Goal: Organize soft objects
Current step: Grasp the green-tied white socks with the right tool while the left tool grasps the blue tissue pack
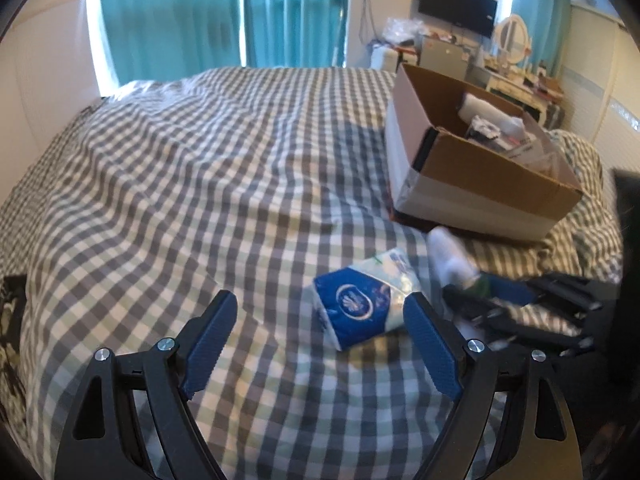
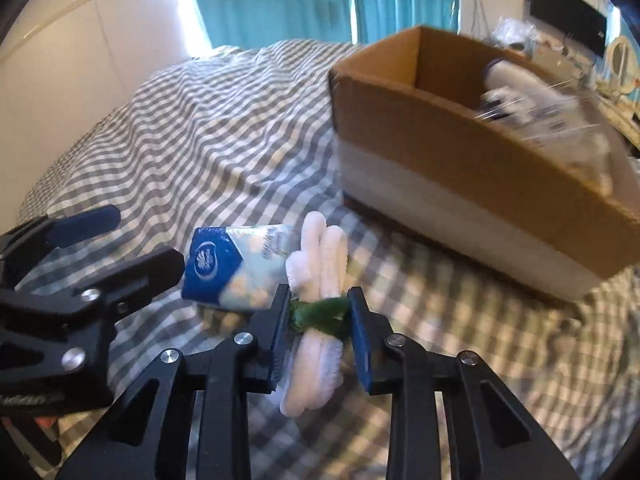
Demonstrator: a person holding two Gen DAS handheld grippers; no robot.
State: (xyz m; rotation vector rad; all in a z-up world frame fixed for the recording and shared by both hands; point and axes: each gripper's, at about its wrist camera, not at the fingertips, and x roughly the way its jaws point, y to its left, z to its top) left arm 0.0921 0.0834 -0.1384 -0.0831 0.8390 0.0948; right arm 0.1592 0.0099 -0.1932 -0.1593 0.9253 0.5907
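Checked bedspread [image 1: 200,184], right tongs [image 2: 319,312] clamping socks [image 2: 320,264] (blurred), left tongs [image 1: 320,322] wide, empty.

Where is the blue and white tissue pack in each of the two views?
Left wrist: tissue pack lies low, right of centre, near the right finger of the left gripper.
Right wrist: tissue pack lies left of centre, beside the white socks.
Shared landmark: cardboard box.

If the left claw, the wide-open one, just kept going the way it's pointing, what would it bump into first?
Most likely the bedspread. The left gripper aims down at bare checked cloth between its open fingers; the tissue pack lies just right of that line, near the right finger. Depth is hard to judge, so it might clip the pack.
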